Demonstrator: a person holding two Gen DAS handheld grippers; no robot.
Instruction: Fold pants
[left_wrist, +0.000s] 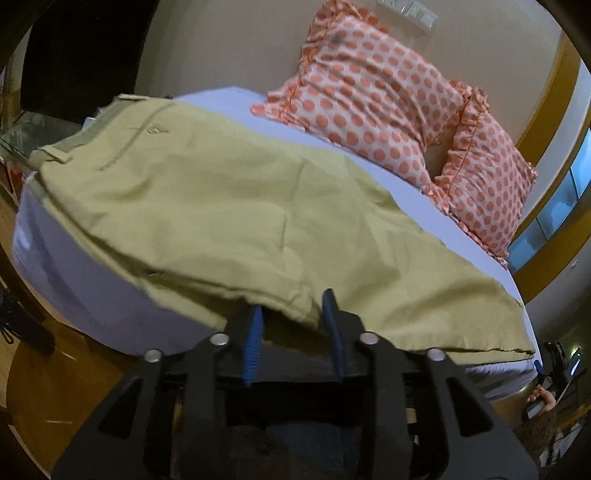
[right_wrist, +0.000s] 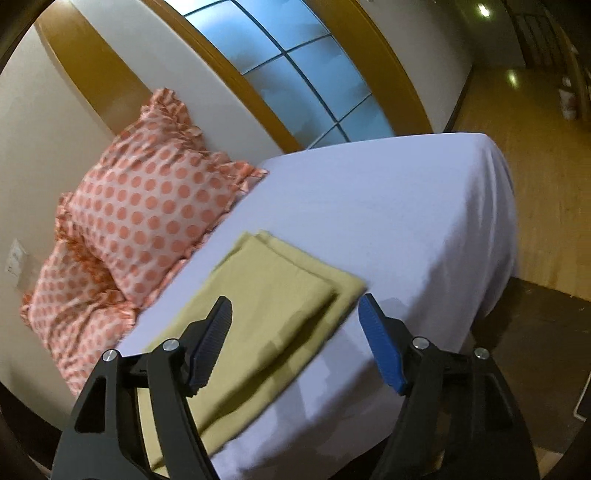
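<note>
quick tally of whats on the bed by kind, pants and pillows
pants: 1, khaki, laid along the bed
polka-dot pillows: 2, one leaning over the other, by the wall
total: 3

Pants (left_wrist: 236, 206) spread on bed (right_wrist: 406, 206), pillows (left_wrist: 388, 110) behind them against wall (right_wrist: 33, 147), window (right_wrist: 295, 74) beside pillows

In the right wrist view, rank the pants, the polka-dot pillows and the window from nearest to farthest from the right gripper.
1. Pants: legs lying between the open fingers of the right gripper, on the bed.
2. Pillows: left, by the wall.
3. Window: top, behind the bed.
</note>
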